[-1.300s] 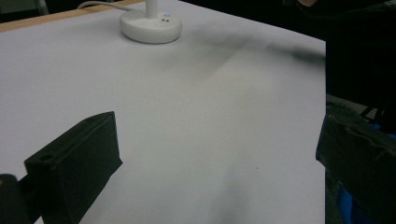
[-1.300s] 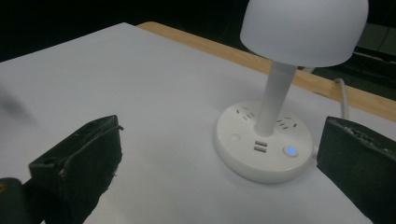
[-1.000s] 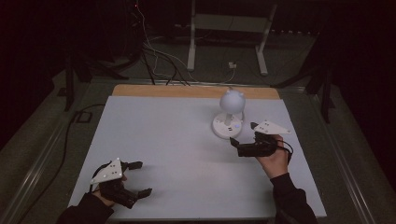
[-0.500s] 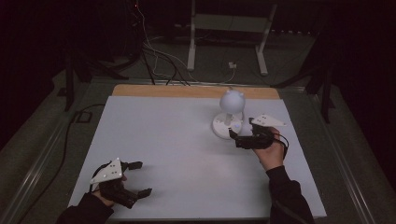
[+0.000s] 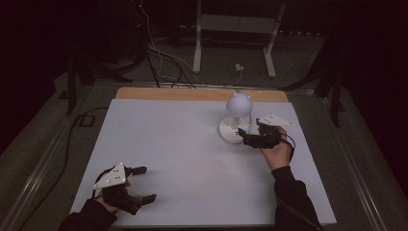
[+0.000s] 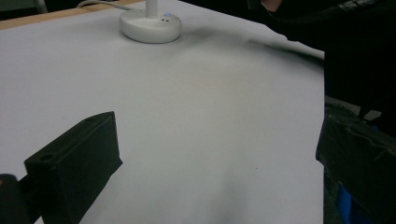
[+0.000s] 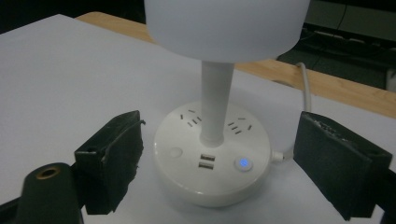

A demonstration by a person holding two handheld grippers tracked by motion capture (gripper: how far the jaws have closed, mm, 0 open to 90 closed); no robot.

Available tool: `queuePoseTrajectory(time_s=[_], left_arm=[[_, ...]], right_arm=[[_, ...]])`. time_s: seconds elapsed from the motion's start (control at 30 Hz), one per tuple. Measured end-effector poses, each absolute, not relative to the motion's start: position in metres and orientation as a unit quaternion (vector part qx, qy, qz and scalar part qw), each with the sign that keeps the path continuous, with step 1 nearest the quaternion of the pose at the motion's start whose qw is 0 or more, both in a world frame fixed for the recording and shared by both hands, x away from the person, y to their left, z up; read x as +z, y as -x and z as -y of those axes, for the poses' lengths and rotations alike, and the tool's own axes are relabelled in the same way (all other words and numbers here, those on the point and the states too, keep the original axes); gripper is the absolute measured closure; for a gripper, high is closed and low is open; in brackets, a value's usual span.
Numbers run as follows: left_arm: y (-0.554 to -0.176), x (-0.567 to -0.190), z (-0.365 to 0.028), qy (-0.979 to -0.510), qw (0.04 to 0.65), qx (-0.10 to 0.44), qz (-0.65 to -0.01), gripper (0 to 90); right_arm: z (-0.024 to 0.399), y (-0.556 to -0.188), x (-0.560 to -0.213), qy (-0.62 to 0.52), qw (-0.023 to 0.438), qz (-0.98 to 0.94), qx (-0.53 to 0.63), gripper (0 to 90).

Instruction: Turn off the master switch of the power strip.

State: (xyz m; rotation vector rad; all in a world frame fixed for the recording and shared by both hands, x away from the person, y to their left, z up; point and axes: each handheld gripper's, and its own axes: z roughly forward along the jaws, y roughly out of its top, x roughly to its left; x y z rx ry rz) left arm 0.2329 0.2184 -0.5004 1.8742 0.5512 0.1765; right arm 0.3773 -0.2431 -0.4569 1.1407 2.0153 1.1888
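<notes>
**Inspector:** State of the work, please.

**Assistant:** The white plastic desk lamp with a round base and globe shade point(image 5: 237, 120) stands upright right of centre on the white-topped table point(image 5: 183, 159). The right gripper point(image 5: 246, 138) is at its base. Its jaws have just been closing but remain parted, one on either side of the round base; I see a gap at each, so nothing is grasped yet.

**Inspector:** And the other hand?

**Assistant:** The left gripper point(image 5: 144, 184) rests at the lower left of the high view, well apart from the lamp, jaws released and holding nothing.

**Inspector:** So how far along?

**Assistant:** In my judgement the approach is made; the grasp or button press on the base is not yet done.

**Inspector:** What do the views add to one another?

**Assistant:** The right gripper view shows the base's top: socket slots, two USB ports, a plain round button and a blue-lit button point(image 7: 242, 163), plus the white cord point(image 7: 306, 88) leaving at the right. The high view is too small for these, but it places both hands at once. The left gripper view shows the base from afar at its upper left, and bare table between its jaws.
</notes>
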Motion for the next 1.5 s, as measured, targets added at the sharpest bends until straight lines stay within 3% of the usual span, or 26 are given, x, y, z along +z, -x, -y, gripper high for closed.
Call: queuePoseTrajectory(time_s=[0.5, 0.9, 1.27, 1.5], left_arm=[[-0.233, -0.5, -0.219, -0.794, 0.556, 0.073, -0.235, 0.3], [-0.234, -0.501, -0.219, -0.795, 0.554, 0.073, -0.236, 0.3], [-0.234, -0.501, -0.219, -0.794, 0.555, 0.073, -0.236, 0.3], [-0.233, -0.501, -0.219, -0.794, 0.555, 0.073, -0.236, 0.3]], right_arm=[[0.245, -0.39, -0.467, -0.451, 0.284, -0.724, 0.438, 22.2], [0.249, -0.394, -0.471, -0.466, 0.311, -0.72, 0.41, 57.7], [0.251, -0.397, -0.471, -0.491, 0.304, -0.72, 0.384, 89.9], [0.247, -0.398, -0.473, -0.493, 0.3, -0.722, 0.381, 90.0]])
